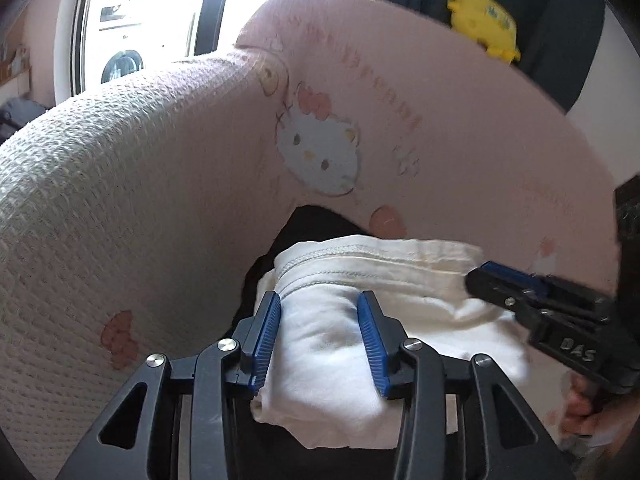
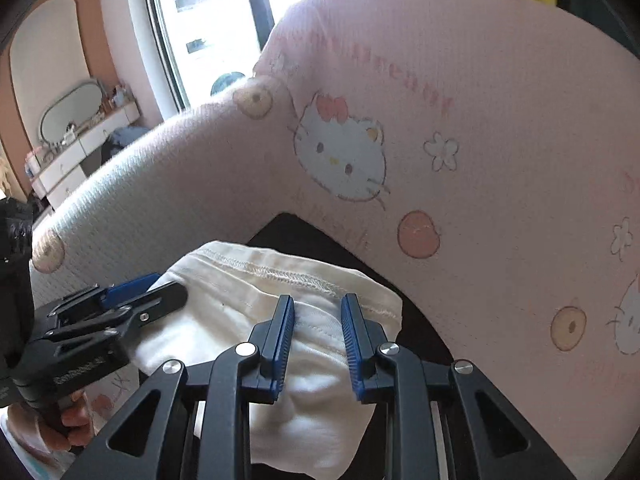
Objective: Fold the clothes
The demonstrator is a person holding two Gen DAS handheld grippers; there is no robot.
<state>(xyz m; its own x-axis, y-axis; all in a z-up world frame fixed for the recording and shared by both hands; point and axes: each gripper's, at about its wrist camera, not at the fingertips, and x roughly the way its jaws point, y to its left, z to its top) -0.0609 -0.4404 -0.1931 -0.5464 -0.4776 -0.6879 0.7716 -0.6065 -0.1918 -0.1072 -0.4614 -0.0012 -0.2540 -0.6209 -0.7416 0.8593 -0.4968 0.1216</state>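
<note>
hold: we squeeze the folded white cloth [image 1: 320,344] with both grippers, left gripper [image 1: 320,340] and right gripper [image 2: 318,340] each clenched on it, so the fold stays | where: near the pink bed [image 2: 500,120] front edge, over a dark thing [image 2: 304,236] | room: bed wide and bare beyond

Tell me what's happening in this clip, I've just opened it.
A person is folding a white garment with a handheld gripper in each hand. The garment is bunched into a thick bundle over a dark cloth on a pink cartoon-print bed cover. The left gripper and the right gripper each have white fabric between their blue pads at opposite ends of the bundle, and both appear to be pinching it. The fold looks mid-way, not yet laid flat.
</note>
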